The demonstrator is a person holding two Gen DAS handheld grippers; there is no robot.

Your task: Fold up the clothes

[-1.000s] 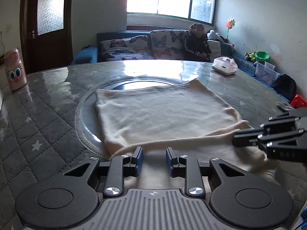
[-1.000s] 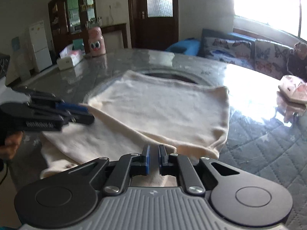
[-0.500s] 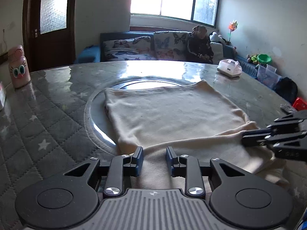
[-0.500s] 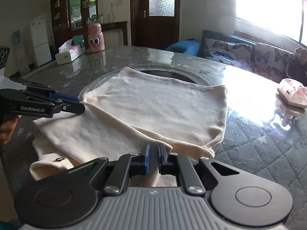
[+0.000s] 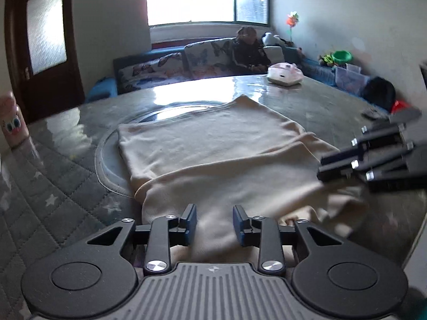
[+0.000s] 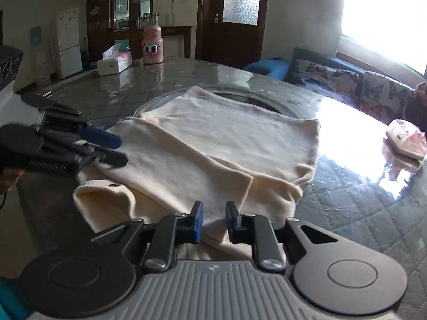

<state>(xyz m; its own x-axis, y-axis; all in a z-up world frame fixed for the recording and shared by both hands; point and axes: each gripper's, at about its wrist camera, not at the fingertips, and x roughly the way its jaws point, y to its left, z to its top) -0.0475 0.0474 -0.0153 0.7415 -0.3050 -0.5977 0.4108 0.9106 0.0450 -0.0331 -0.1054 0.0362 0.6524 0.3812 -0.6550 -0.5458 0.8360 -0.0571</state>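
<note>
A cream garment lies on the round table, its near part folded up over the flat far part; it also shows in the right wrist view. My left gripper is open, its jaws apart over the near cloth edge, holding nothing. It shows from the side in the right wrist view. My right gripper is open over the near folded edge, cloth lying between the jaws without being pinched. It shows at the right of the left wrist view.
The grey quilted table has a glass turntable under the garment. A pink bottle and tissue box stand at the far side. A pink packet lies to the right. A person sits on the sofa.
My right gripper has opened and let go of the cloth. Both grippers have pulled back toward the near table edge; the folded layer now lies loose on the garment.
</note>
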